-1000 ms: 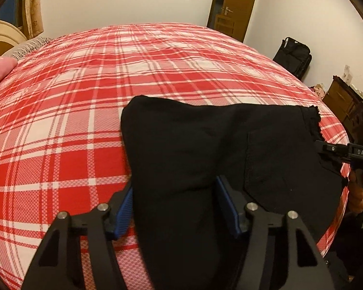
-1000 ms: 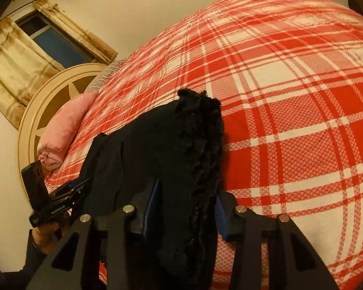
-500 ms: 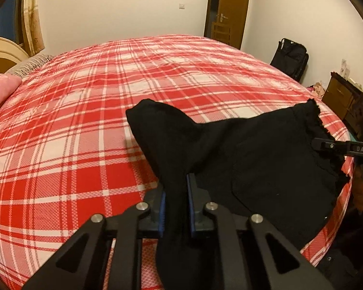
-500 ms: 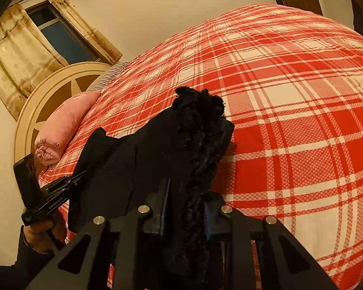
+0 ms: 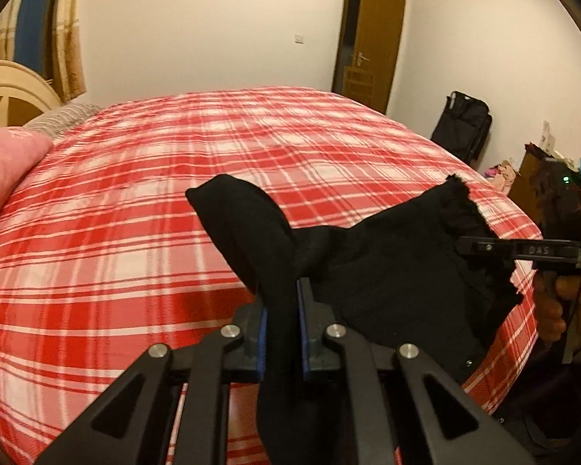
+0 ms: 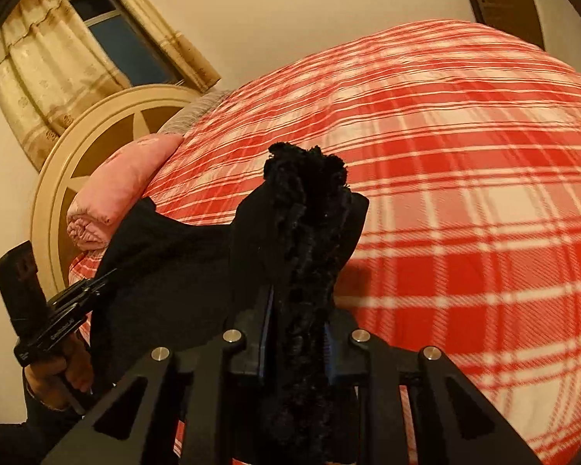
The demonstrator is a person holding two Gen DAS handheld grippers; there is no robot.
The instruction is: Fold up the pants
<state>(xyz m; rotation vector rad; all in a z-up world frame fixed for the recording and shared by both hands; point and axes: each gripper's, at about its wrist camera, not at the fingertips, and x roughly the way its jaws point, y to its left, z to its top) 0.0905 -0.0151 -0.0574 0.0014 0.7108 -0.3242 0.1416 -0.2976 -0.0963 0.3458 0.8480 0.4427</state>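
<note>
Both tools are clamped on the black pants (image 5: pixel 387 271), left tool (image 5: pixel 281 306) and right tool (image 6: pixel 296 325) lifting its near edge off the bed (image 5: pixel 135 201), so the fold looks begun; next, carry it across evenly.

soft frilled-edge cloth pants (image 5: pixel 387 271): plain black
woven bedspread (image 5: pixel 135 201): red and white plaid
rolled cushion (image 6: pixel 116 190): pink
gripper pads (image 5: pixel 262 333): blue
wooden door (image 5: pixel 372 38): brown

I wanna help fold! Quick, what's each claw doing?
Left claw: closed, holding the pants.
Right claw: closed, holding the pants' frilly edge.
</note>
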